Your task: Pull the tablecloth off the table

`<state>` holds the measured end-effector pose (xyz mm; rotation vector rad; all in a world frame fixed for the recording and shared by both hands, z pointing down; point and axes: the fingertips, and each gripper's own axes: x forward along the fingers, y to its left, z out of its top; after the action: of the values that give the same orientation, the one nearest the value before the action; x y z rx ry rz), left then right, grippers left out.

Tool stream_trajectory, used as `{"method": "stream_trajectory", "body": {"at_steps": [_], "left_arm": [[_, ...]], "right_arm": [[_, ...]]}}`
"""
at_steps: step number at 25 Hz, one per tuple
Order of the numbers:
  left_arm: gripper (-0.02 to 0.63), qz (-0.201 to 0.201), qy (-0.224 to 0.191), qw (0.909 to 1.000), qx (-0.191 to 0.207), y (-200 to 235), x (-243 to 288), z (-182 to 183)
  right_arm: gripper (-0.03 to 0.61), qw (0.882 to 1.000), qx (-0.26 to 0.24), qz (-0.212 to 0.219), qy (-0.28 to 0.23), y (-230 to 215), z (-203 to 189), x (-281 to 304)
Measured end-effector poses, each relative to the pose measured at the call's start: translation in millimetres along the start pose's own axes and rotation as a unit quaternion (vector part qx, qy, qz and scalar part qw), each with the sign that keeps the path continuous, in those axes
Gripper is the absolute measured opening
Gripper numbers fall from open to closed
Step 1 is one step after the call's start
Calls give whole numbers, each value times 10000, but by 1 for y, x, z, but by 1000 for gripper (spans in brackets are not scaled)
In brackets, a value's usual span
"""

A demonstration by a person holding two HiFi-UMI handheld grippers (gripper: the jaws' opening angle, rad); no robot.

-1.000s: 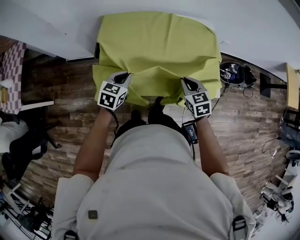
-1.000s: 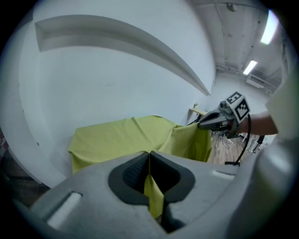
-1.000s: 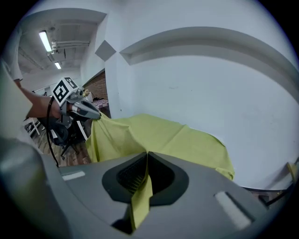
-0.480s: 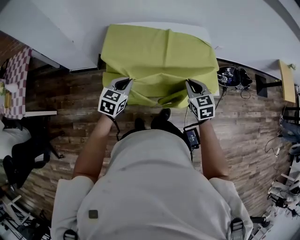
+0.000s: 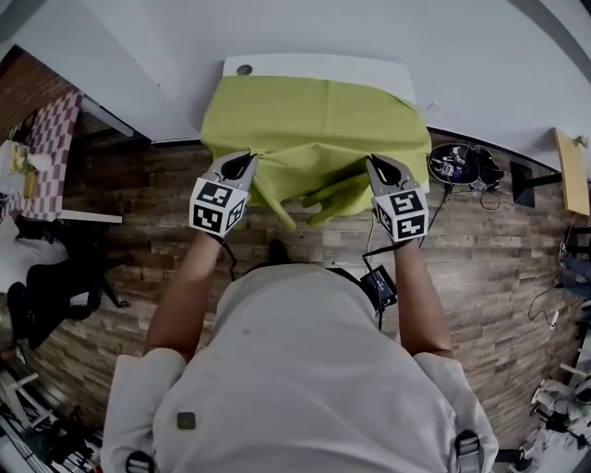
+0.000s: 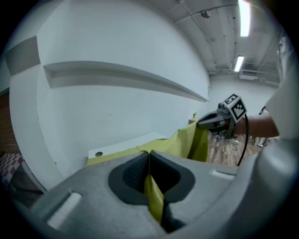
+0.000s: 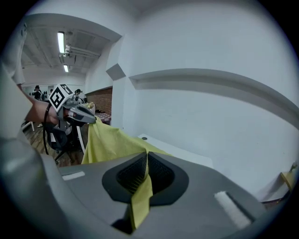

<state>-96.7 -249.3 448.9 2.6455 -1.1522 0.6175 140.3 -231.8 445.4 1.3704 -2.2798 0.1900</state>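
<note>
A yellow-green tablecloth (image 5: 319, 125) covers most of a white table (image 5: 314, 66) against the wall; a bare strip of the tabletop shows at the far edge. My left gripper (image 5: 242, 165) is shut on the cloth's near left edge, and a strip of cloth (image 6: 153, 196) is pinched between its jaws. My right gripper (image 5: 379, 168) is shut on the near right edge, with a fold of cloth (image 7: 140, 198) hanging from its jaws. Between the two grippers the near edge sags in folds (image 5: 319, 199) over the floor. Each gripper view shows the other gripper (image 6: 212, 120) (image 7: 79, 114) holding the cloth.
The white wall (image 5: 305, 28) stands right behind the table. Wood-plank floor (image 5: 138, 240) lies under me. A tangle of cables and devices (image 5: 462, 164) sits to the table's right. A checked table (image 5: 46, 139) and a seated person (image 5: 23, 268) are at the far left.
Both grippers have drawn the cloth toward me. A white strip of bare tabletop with a round hole has appeared at the far edge, and the cloth covers less of the table.
</note>
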Motion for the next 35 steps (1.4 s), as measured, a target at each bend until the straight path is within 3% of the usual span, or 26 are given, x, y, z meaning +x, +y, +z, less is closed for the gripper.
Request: {"method": "stream_trajectory", "body": {"at_steps": [10,17,25,35], "left_arm": [[3,606,-375,9974,-109,-102,-34,8],[3,928,-471,9945,-96,-163,-83,-1],[3,1177,-751,9902,-78,-187,-136,5],[3,1051,-1028,9891,58,-189,-191,8]], "right_arm": [[15,9978,-112,613,-216,-9,-38,-91],[15,9943,-320,974,-292,11,-62,-151],[17,9909,-443,1107,-629,35,-47,-198],[17,9898,-421,920,-1004,83,-23,-243]]}}
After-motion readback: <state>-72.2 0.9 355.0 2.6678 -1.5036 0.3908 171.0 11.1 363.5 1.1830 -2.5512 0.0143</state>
